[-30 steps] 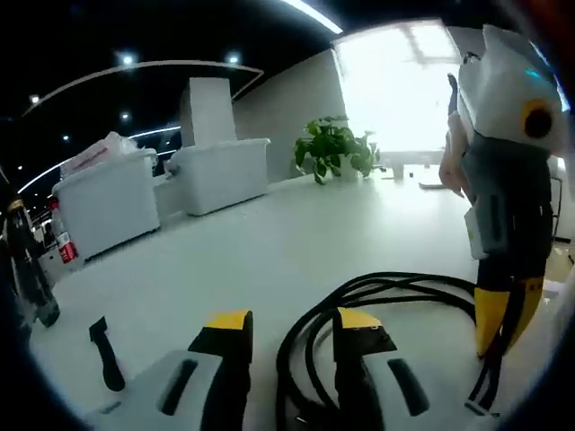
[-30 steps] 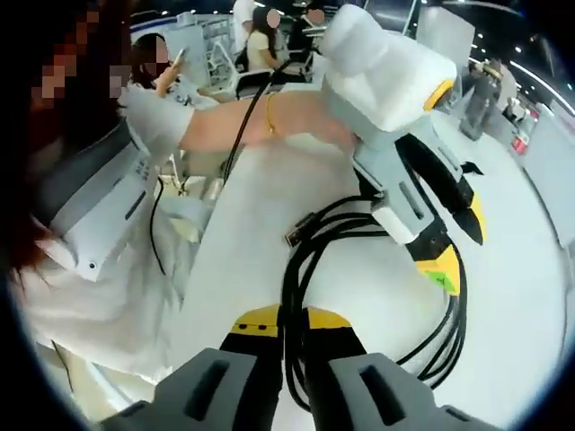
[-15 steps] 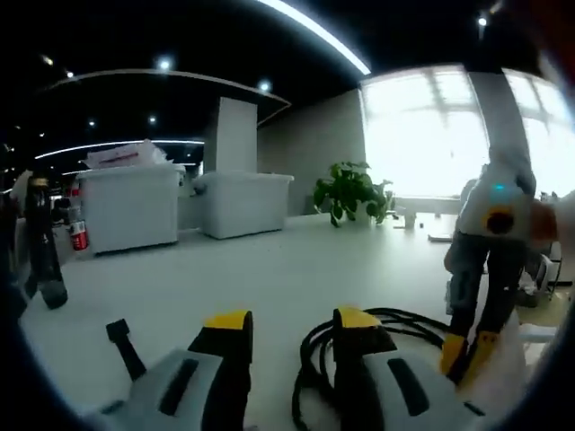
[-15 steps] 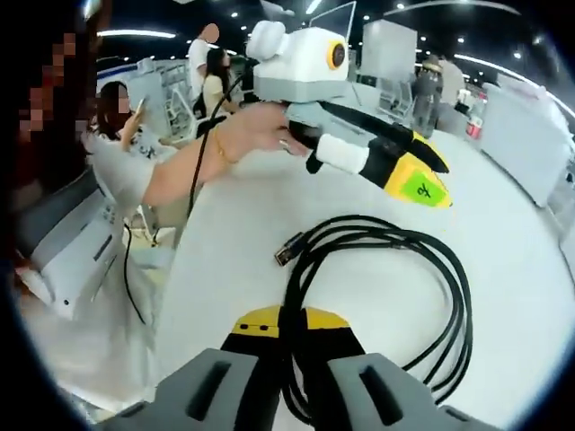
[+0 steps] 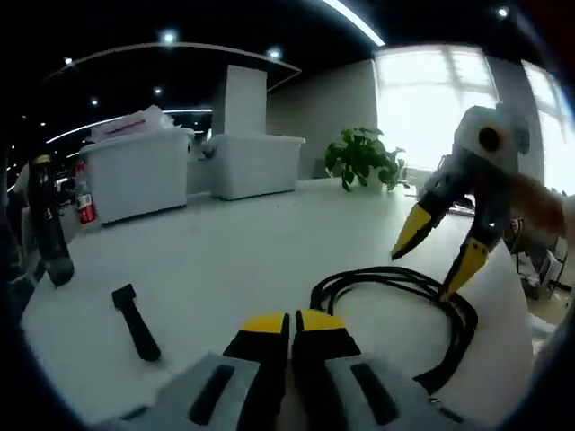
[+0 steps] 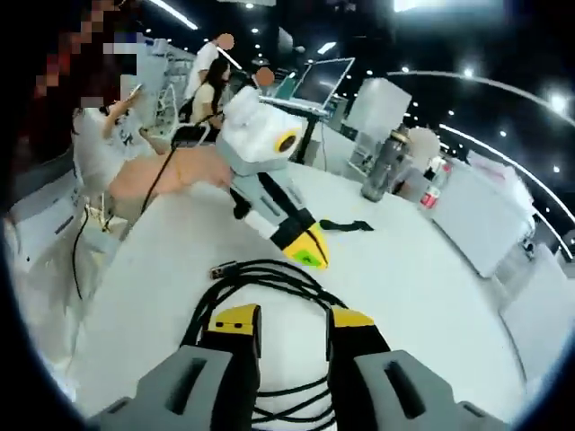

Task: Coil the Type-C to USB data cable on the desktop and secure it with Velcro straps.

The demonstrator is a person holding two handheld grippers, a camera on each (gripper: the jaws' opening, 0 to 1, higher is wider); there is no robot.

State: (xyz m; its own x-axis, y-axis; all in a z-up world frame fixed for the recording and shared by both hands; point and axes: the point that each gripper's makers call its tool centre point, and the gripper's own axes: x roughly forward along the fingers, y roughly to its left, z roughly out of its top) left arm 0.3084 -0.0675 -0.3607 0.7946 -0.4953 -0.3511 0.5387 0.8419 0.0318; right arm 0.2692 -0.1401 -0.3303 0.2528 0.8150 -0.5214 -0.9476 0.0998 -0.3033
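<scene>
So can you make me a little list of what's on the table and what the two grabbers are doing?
table: white desktop
cable: black, coiled in loops, lying on the table
strap: black strip, lying flat, apart from the cable
left gripper: jaws closed together, empty, above the table
right gripper: jaws apart, over the cable, not gripping it
background: white bins, green plant

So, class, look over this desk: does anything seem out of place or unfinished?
The black cable lies coiled on the white desktop with nothing binding it, and neither gripper holds it. The black Velcro strap lies apart from the coil, unused. Nothing looks spilled or damaged.
</scene>
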